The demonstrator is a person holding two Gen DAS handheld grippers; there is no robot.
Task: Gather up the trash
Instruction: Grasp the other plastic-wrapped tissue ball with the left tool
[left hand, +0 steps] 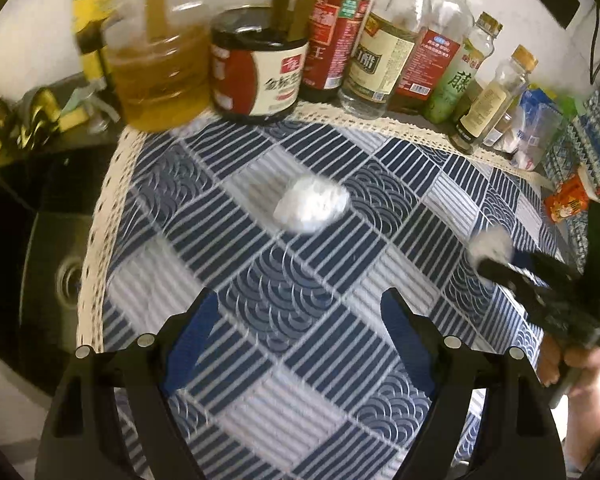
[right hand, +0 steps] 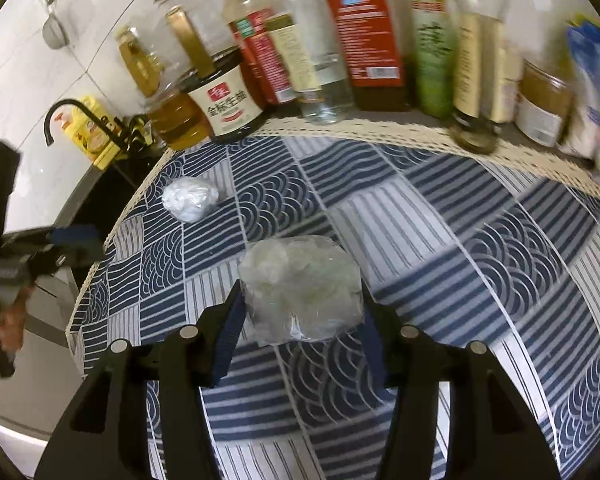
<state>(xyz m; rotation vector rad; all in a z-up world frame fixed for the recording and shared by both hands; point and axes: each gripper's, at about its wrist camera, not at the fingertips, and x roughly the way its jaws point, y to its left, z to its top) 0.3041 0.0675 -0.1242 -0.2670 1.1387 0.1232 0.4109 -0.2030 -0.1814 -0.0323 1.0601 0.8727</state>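
A white crumpled paper ball [left hand: 312,204] [right hand: 190,200] lies on the blue patterned tablecloth [left hand: 320,360] [right hand: 480,240]. My left gripper [left hand: 300,304] hovers just short of the ball, open, with nothing between its blue pads. My right gripper [right hand: 300,300] is shut on a crumpled wad of clear plastic [right hand: 300,288], which is lifted off the cloth. In the left wrist view the right gripper [left hand: 496,264] shows at the right edge with the pale wad [left hand: 492,242] at its tips. The left gripper [right hand: 72,240] appears at the left of the right wrist view, beyond the cloth's edge.
Several sauce and oil bottles [left hand: 360,40] [right hand: 364,40] line the back edge of the cloth. A dark sink [left hand: 68,276] with a black faucet [right hand: 60,116] lies to the left. An orange snack packet [left hand: 568,200] rests at the far right.
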